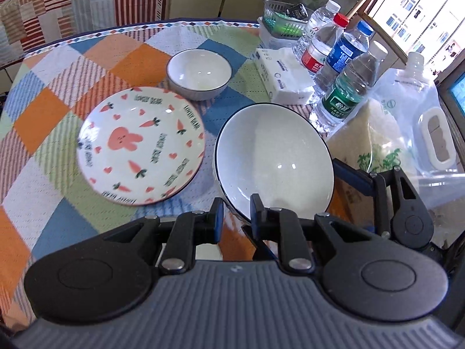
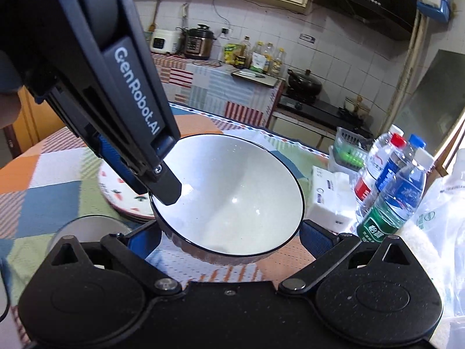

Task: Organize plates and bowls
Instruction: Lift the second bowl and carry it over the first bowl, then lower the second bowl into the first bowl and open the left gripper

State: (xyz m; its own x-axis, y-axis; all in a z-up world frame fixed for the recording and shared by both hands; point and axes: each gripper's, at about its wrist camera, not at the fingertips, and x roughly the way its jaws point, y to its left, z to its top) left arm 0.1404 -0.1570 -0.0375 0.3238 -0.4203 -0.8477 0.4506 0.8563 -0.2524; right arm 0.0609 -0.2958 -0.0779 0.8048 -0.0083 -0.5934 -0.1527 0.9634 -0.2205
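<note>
Both grippers hold the large bowl [image 2: 232, 192] above the tablecloth [image 1: 43, 133]: left gripper [image 1: 237, 215] pinches its rim, right gripper [image 2: 229, 232] clamps its sides. Bunny plate [image 1: 139, 145] and small bowl [image 1: 200, 72] sit just beyond, water bottles [image 1: 345, 87] alongside.

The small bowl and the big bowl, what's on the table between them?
Nothing: in the left wrist view only bare patchwork tablecloth lies between the small bowl and the big bowl.

Bright window [image 1: 421, 5] daylight, fisheye-bent edges, slight motion blur

Rabbit plate [image 2: 122, 200] half hidden behind bowl [image 2: 232, 197]
</note>
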